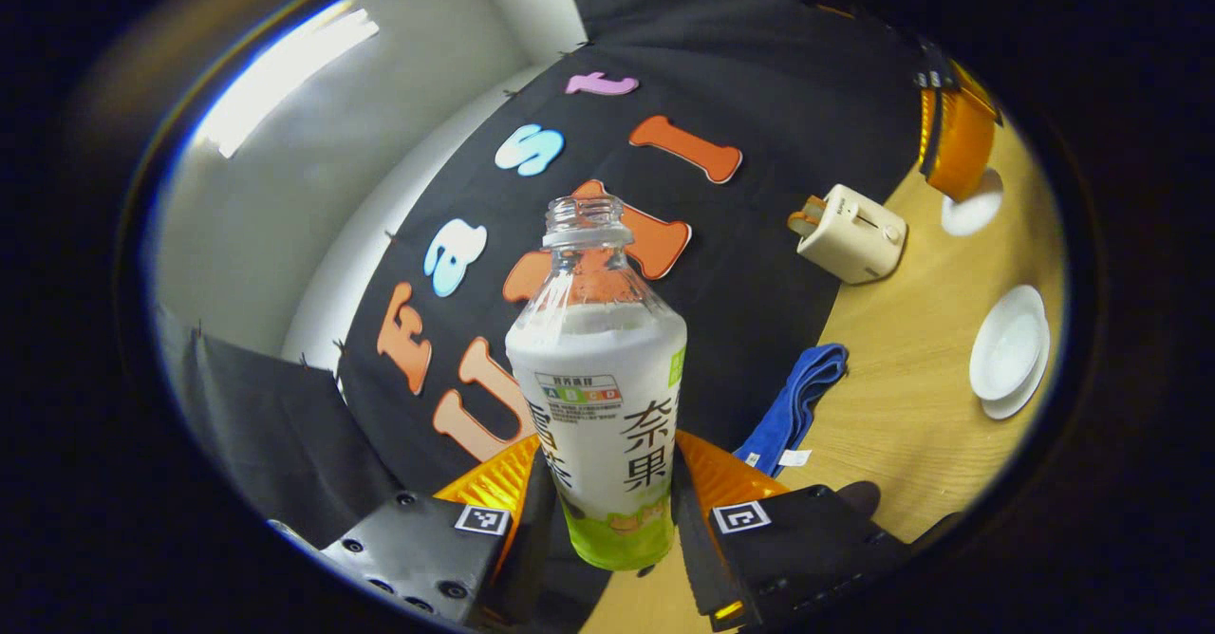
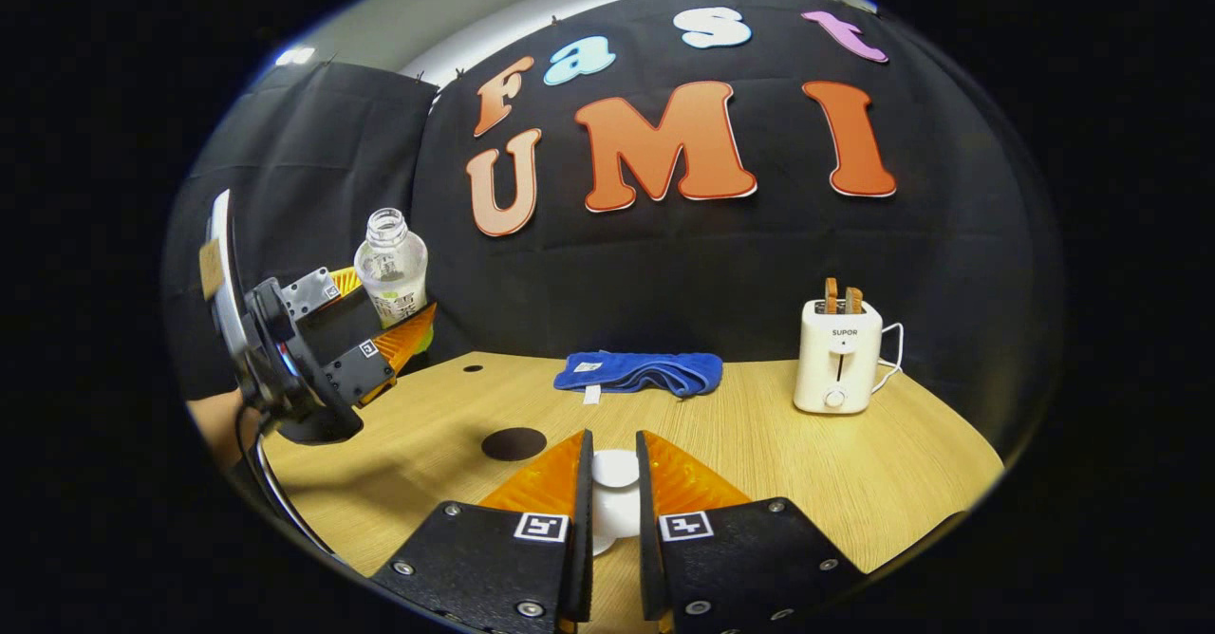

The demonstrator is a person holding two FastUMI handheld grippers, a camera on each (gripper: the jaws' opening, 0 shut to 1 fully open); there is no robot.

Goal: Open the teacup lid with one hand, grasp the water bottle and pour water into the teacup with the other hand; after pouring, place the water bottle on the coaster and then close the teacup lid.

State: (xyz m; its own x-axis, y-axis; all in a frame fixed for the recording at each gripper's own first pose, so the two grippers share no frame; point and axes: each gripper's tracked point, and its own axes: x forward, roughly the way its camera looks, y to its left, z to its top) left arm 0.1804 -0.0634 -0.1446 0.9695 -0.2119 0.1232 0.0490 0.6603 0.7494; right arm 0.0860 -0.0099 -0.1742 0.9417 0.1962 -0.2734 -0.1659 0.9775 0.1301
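Observation:
An uncapped water bottle [image 1: 598,378] with a white and green label stands upright between the fingers of my left gripper [image 1: 612,468], which is shut on its lower body and holds it above the table. In the right gripper view, that left gripper [image 2: 384,330] and the water bottle [image 2: 391,269] hang over the table's far left. My right gripper [image 2: 615,454] is shut on the knob of the white teacup lid [image 2: 615,482]. From the left gripper view, the right gripper [image 1: 959,131] holds the teacup lid [image 1: 973,205], apart from the open white teacup [image 1: 1008,342] on its saucer. A black round coaster [image 2: 513,443] lies on the table.
A folded blue cloth [image 2: 636,371] lies at the back of the wooden table [image 2: 854,463]. A cream toaster [image 2: 835,354] with two slices stands back right. A person's hand [image 2: 214,420] holds the left gripper at the table's left edge.

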